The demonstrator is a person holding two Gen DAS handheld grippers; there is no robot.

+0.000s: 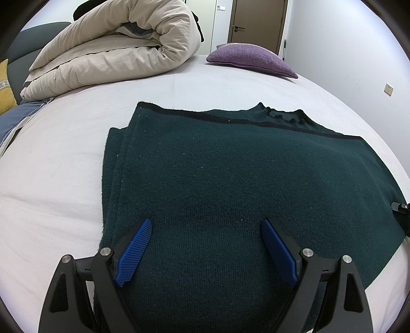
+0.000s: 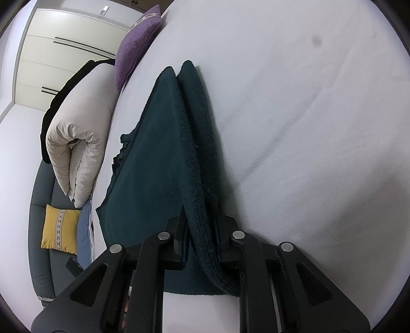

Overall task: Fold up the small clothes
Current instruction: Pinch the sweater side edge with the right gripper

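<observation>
1. Seen from the left wrist view, the left gripper (image 1: pixel 206 238) hovers over the near part of a dark green knitted sweater (image 1: pixel 230 184), its 2 blue-padded fingers (image 1: pixel 134 252) spread wide apart with nothing clamped between them.
2. Folded in layers, the sweater lies flat on the white bed sheet (image 1: pixel 64 158); a black stripe runs along its far edge and the ribbed collar (image 1: pixel 284 115) shows beyond that stripe.
3. A rolled beige duvet (image 1: pixel 115 48) sits on the far left of the bed, and a purple cushion (image 1: pixel 252 59) lies at the far right, well apart from the sweater.
4. A yellow cushion (image 1: pixel 6 84) peeks in at the left edge, and a brown door (image 1: pixel 258 23) stands in the back wall.
5. At the right edge, a small black part of the other tool (image 1: pixel 399 206) shows over the sweater's right side.
6. Seen from the right wrist view, the right gripper (image 2: pixel 202 230) has its black fingers (image 2: pixel 176 246) closed on a raised fold of the sweater (image 2: pixel 159 153), with the thick edge layers pinched between them.
7. From that pinch the cloth stretches away across the bed sheet (image 2: pixel 307 102), its near edge lifted.
8. Left of the bed are the beige duvet (image 2: pixel 79 128), the purple cushion (image 2: pixel 133 48), the yellow cushion (image 2: pixel 60 228) and a white wardrobe (image 2: pixel 59 51).
</observation>
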